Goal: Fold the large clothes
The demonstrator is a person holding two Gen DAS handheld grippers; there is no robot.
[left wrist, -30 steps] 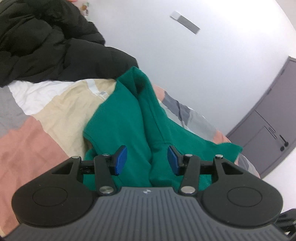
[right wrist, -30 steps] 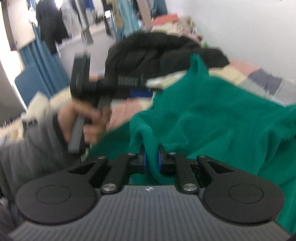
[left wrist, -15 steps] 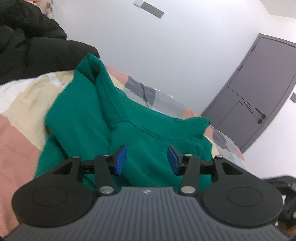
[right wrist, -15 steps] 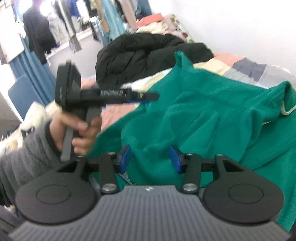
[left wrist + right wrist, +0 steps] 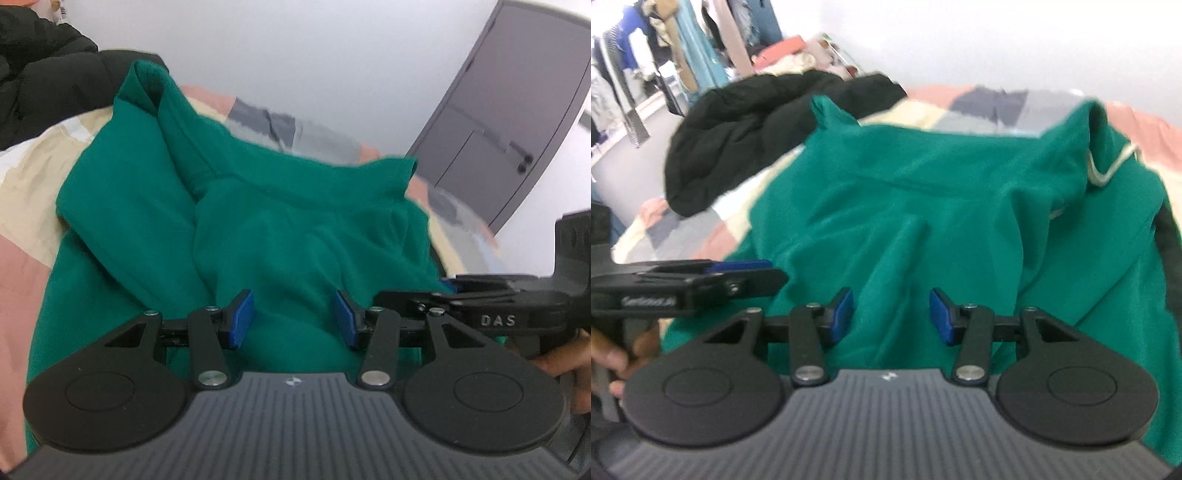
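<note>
Left wrist: green garment [image 5: 280, 229] spreads beyond both claws, wall behind.

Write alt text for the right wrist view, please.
The open right gripper hovers over a rumpled green garment on a patchwork bedspread. A black jacket lies behind; the left gripper enters from the left.

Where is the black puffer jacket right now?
In both views the black puffer jacket lies at upper left on the patchwork bedspread, just behind the green garment's raised corner.
</note>
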